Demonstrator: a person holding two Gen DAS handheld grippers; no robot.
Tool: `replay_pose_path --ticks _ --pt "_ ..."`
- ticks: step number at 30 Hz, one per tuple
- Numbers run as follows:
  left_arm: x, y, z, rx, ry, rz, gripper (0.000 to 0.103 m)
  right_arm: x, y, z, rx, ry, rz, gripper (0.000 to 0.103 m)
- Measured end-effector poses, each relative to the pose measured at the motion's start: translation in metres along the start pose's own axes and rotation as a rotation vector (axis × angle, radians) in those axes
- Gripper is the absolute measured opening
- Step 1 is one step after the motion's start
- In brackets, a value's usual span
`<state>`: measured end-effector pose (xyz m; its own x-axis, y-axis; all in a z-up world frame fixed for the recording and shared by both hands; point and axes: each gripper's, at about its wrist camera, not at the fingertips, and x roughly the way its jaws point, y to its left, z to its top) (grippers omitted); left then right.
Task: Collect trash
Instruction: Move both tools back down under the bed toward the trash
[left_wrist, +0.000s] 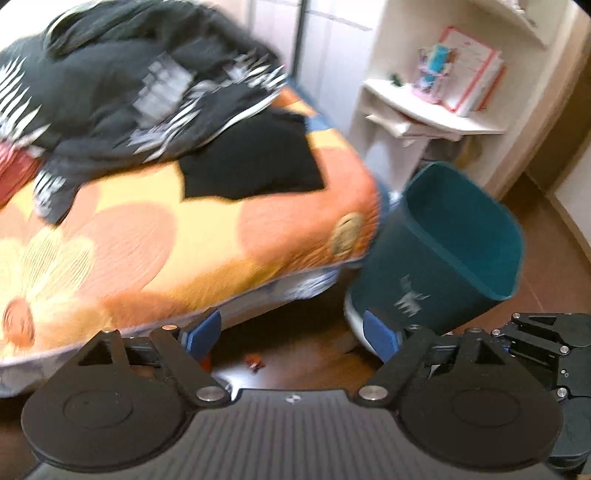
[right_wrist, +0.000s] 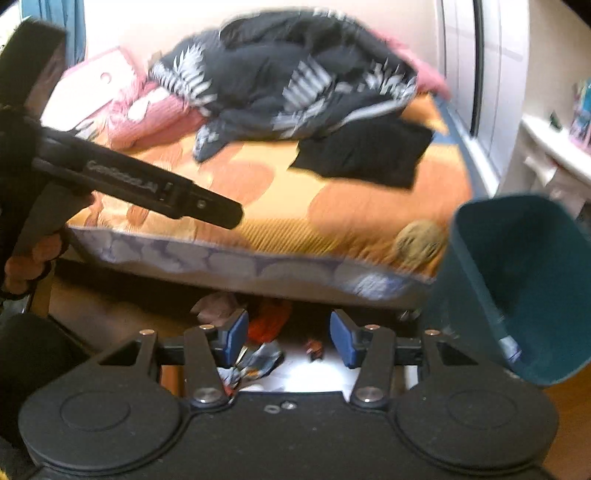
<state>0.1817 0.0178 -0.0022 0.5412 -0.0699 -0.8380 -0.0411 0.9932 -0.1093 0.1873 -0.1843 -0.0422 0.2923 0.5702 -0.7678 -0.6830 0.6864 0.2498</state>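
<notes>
A teal trash bin (left_wrist: 454, 251) stands on the floor beside the bed's corner, tilted; it also shows in the right wrist view (right_wrist: 524, 280) at the right. My left gripper (left_wrist: 291, 336) is open and empty, low over the floor in front of the bed. A small red scrap (left_wrist: 255, 361) lies on the floor between its fingers. My right gripper (right_wrist: 288, 336) is open and empty above several pieces of trash: a crumpled colourful wrapper (right_wrist: 258, 362), a red wrapper (right_wrist: 267, 319), a small red scrap (right_wrist: 314, 349) and a pinkish crumpled piece (right_wrist: 218, 306) at the bed's base.
The bed (left_wrist: 147, 229) with an orange flowered cover holds a dark patterned blanket (left_wrist: 122, 85) and a black cloth (left_wrist: 255, 162). A white shelf unit (left_wrist: 424, 114) with books stands behind the bin. The left gripper's handle (right_wrist: 140, 181) crosses the right wrist view.
</notes>
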Motion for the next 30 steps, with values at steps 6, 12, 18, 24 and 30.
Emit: replay_pose_path --ticks 6,12,18,24,30 --pt "0.049 0.053 -0.043 -0.070 0.079 0.058 0.088 0.084 -0.002 -0.019 0.093 0.142 -0.030 0.050" --pt "0.128 0.091 -0.081 -0.132 0.196 0.092 0.088 0.176 -0.020 -0.050 0.234 0.301 -0.066 0.050" --pt "0.215 0.117 -0.111 -0.135 0.330 0.125 0.088 0.249 -0.034 -0.083 0.286 0.449 -0.100 0.050" --pt "0.286 0.133 -0.136 -0.078 0.438 0.161 0.088 0.317 -0.055 -0.122 0.335 0.584 -0.125 0.050" --pt "0.343 0.148 -0.158 -0.115 0.524 0.145 0.088 0.370 -0.066 -0.154 0.410 0.692 -0.126 0.050"
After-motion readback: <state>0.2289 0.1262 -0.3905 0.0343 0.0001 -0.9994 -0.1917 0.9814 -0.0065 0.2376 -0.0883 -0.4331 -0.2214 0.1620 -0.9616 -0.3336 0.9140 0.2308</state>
